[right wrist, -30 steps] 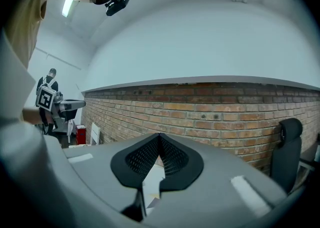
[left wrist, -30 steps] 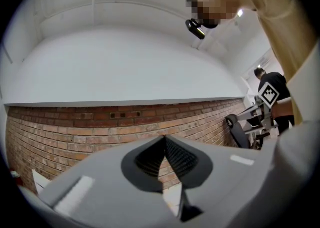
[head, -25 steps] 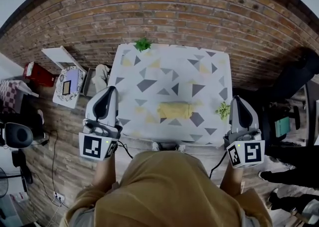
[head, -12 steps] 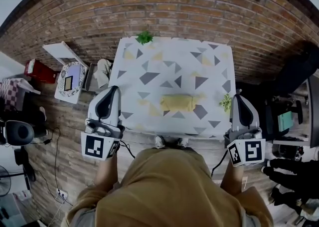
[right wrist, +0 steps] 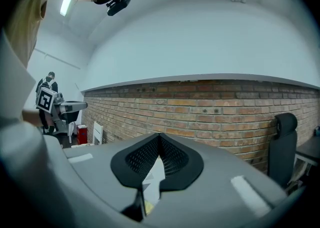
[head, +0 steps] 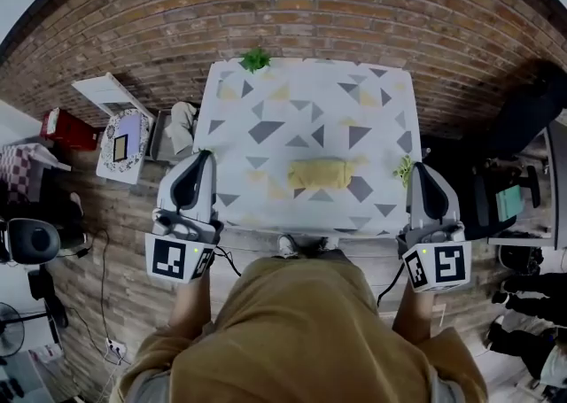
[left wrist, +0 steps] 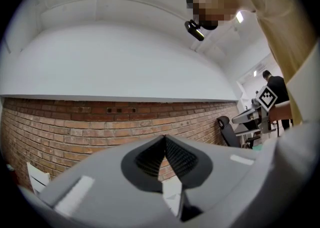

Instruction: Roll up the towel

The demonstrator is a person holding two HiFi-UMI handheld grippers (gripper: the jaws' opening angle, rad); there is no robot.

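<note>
A yellow towel (head: 320, 173) lies rolled into a short log near the front middle of the table (head: 239, 109), whose cloth is white with grey and yellow triangles. My left gripper (head: 203, 157) hangs shut and empty off the table's front left corner. Over the front right corner my right gripper (head: 415, 167) is likewise shut with nothing in it. Both are held apart from the towel, close to the person's body. In the left gripper view the jaws (left wrist: 164, 138) meet at the tips; in the right gripper view the jaws (right wrist: 159, 135) do too.
Small green plants stand at the table's far edge (head: 256, 59) and right edge (head: 405, 168). A brick wall (head: 292, 3) rises behind. A white chair with a patterned cushion (head: 124, 140) stands to the left, a red bag (head: 66, 128) beyond it. Dark office chairs (head: 518, 127) are at the right.
Both grippers have drawn back a little toward the person and lowered. The head view has shifted, so the table sits slightly higher in the picture. The rolled towel stays put.
</note>
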